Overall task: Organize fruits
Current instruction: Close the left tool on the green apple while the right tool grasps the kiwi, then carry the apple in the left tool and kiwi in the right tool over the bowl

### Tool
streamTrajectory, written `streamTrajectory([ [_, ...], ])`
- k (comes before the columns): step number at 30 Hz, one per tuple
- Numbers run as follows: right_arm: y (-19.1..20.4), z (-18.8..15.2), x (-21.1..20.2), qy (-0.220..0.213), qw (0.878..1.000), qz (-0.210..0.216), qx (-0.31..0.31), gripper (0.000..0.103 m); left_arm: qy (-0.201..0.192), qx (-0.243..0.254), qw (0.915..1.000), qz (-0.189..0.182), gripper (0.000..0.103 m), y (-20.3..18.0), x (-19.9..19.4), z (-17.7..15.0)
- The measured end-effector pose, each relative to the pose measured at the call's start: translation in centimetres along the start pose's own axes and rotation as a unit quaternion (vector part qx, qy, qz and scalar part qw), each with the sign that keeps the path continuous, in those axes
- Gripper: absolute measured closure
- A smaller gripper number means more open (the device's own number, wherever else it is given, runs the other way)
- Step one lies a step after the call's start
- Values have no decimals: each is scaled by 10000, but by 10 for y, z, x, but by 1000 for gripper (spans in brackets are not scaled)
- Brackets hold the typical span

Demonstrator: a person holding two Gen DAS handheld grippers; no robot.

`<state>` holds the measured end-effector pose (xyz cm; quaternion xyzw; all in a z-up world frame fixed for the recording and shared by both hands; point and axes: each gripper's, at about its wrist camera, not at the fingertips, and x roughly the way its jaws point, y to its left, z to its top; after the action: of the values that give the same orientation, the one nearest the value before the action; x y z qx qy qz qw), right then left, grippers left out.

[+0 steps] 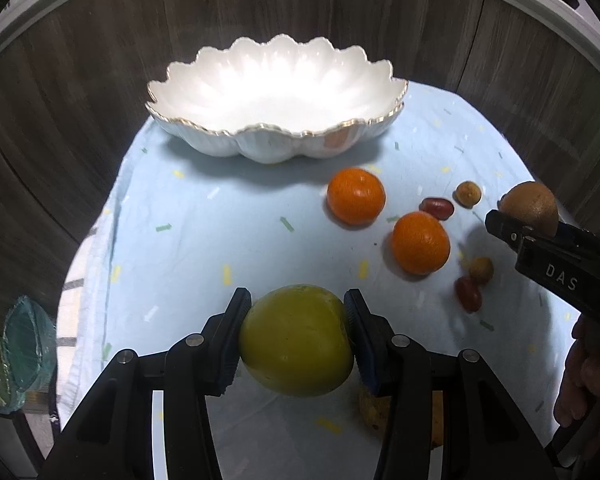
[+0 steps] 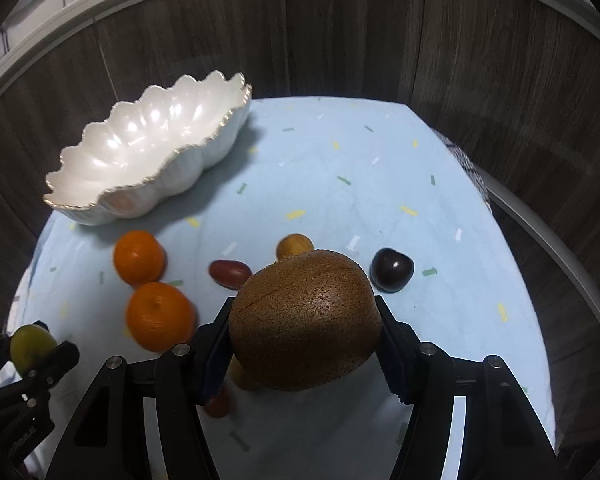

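My left gripper (image 1: 298,300) is shut on a green round fruit (image 1: 296,340), held just above the light blue cloth (image 1: 220,220). My right gripper (image 2: 304,308) is shut on a brown kiwi (image 2: 306,320), also lifted off the cloth. In the left wrist view the kiwi (image 1: 534,202) shows at the right edge in the other gripper (image 1: 516,224). The right wrist view shows the green fruit (image 2: 30,344) at lower left. The white scalloped bowl (image 1: 276,130) stands empty at the back. Two oranges (image 1: 356,196) (image 1: 420,242) lie between the bowl and the grippers.
Small fruits lie on the cloth: two red ones (image 1: 437,208) (image 1: 468,294), two small brown ones (image 1: 468,194) (image 1: 481,269), a dark plum (image 2: 392,270). A yellowish fruit (image 1: 374,412) lies under my left gripper. Dark wood panels (image 2: 340,40) close the back. A teal plastic thing (image 1: 20,348) sits off the cloth's left edge.
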<state>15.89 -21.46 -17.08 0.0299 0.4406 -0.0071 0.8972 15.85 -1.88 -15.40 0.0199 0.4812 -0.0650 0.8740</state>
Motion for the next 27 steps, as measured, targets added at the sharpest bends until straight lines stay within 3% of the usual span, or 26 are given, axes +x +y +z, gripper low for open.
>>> streamTrajectory([
  [17,35,24,-46,-456,9981,337,-245,39,-545,-175,9984,-6,56,25,-41,27],
  [27,57,50,-53,-679,9954,514,-429,39,-685,-287,9972,-26,56,43,-45,61],
])
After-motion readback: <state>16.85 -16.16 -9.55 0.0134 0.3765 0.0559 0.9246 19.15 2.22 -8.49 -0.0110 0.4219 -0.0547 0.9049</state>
